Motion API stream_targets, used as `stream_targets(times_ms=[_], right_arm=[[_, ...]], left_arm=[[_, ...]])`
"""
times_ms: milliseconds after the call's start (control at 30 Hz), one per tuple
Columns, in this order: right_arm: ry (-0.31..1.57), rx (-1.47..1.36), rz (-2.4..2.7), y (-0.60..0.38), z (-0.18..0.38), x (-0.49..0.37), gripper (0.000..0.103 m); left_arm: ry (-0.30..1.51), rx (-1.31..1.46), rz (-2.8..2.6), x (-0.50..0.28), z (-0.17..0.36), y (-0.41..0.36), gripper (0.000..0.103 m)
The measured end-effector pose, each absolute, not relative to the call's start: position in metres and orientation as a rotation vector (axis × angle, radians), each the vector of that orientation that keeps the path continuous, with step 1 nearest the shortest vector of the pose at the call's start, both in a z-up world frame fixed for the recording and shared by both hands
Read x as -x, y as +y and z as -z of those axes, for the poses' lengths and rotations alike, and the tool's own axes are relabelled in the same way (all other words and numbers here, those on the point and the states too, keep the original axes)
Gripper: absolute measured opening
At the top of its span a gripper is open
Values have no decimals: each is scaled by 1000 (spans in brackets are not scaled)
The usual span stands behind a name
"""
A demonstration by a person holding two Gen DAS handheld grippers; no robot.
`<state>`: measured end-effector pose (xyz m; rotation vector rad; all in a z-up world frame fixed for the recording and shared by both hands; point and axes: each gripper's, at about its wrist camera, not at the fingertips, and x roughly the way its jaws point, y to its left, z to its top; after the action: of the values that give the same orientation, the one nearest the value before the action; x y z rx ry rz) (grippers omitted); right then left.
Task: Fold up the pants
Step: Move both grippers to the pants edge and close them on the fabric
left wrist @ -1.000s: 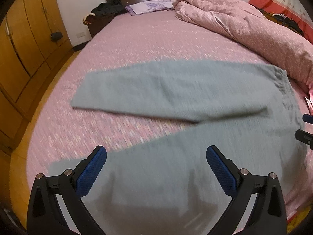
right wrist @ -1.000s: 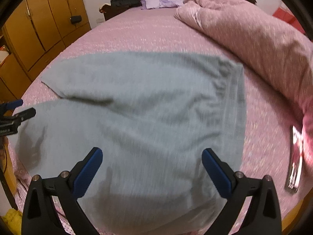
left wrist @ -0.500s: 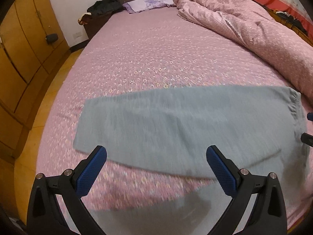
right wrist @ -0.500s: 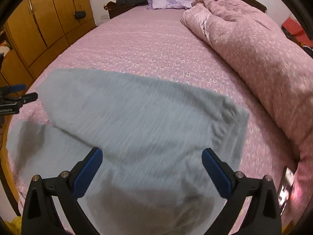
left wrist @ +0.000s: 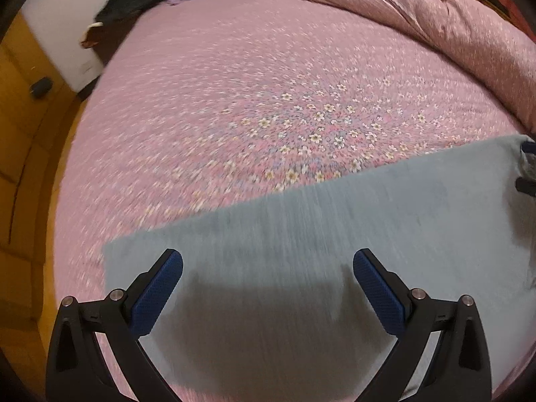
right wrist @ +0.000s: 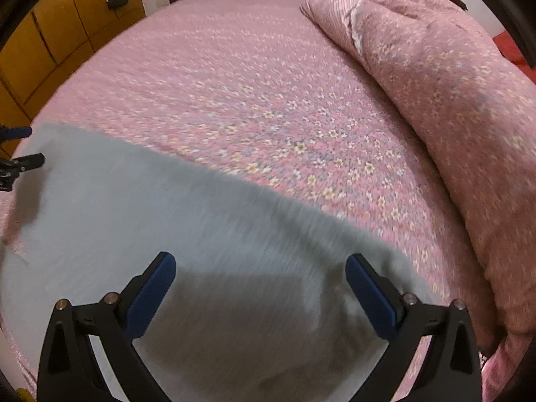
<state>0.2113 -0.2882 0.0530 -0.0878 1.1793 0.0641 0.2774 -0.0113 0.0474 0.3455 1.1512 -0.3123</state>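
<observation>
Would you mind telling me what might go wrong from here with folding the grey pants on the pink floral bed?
Both the left gripper and right gripper are open above the grey fabric pants, holding nothing, so a closing pinch may catch the pink floral bedsheet too. The rumpled pink quilt lies close to the right-hand end of the pants, so a fold carried that way could snag it.

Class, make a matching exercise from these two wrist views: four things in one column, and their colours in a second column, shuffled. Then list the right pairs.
Things:
1. pants
2. bed sheet
3. wardrobe
4. left gripper pads

Colours:
A. blue
B. pink with small flowers
C. grey
D. orange-brown wood

Pairs: 1-C, 2-B, 3-D, 4-A
</observation>
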Motion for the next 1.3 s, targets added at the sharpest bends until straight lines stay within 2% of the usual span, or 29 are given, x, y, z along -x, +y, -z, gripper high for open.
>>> stream_targets(times_ms=[300, 500, 733, 800, 867, 933, 967, 1033, 1067, 1100, 1133, 1167, 1200, 1233, 1300], right_arm=[[1287, 117, -89, -286, -14, -245, 103], [1264, 95, -119, -290, -7, -248, 103], [1238, 85, -92, -294, -5, -242, 103], [1229, 97, -117, -290, -6, -247, 103], [1230, 110, -131, -286, -8, -252, 101], [1228, 110, -147, -284, -11, -254, 87], [1219, 119, -160, -279, -14, -251, 83], [1209, 133, -175, -274, -19, -248, 59], [1205, 144, -193, -270, -22, -246, 51], [1203, 151, -198, -267, -25, -245, 40], [1203, 160, -198, -263, -26, -244, 30], [1200, 172, -199, -261, -28, -243, 25], [1196, 178, -214, -258, -29, -242, 12], [1194, 182, -215, -255, -31, -241, 10], [1183, 191, -211, -253, -35, -240, 7]], left_arm=[[1198, -489, 426, -314, -15, -21, 99], [1260, -372, 496, -327, -3, -11, 100], [1246, -382, 510, -322, -1, -13, 100], [1250, -386, 505, -326, -3, -14, 98], [1248, -380, 500, -326, -2, -20, 92], [1237, -382, 514, -320, -7, -24, 75], [1231, -386, 522, -315, -9, -23, 69], [1219, -401, 530, -308, -13, -29, 48], [1214, -404, 532, -305, -15, -33, 42], [1208, -399, 530, -304, -17, -36, 29], [1204, -394, 519, -302, -18, -39, 19], [1196, -397, 499, -300, -18, -41, 16], [1188, -403, 481, -299, -19, -42, 8], [1184, -403, 467, -297, -21, -43, 0], [1180, -358, 440, -293, -29, -43, 0]])
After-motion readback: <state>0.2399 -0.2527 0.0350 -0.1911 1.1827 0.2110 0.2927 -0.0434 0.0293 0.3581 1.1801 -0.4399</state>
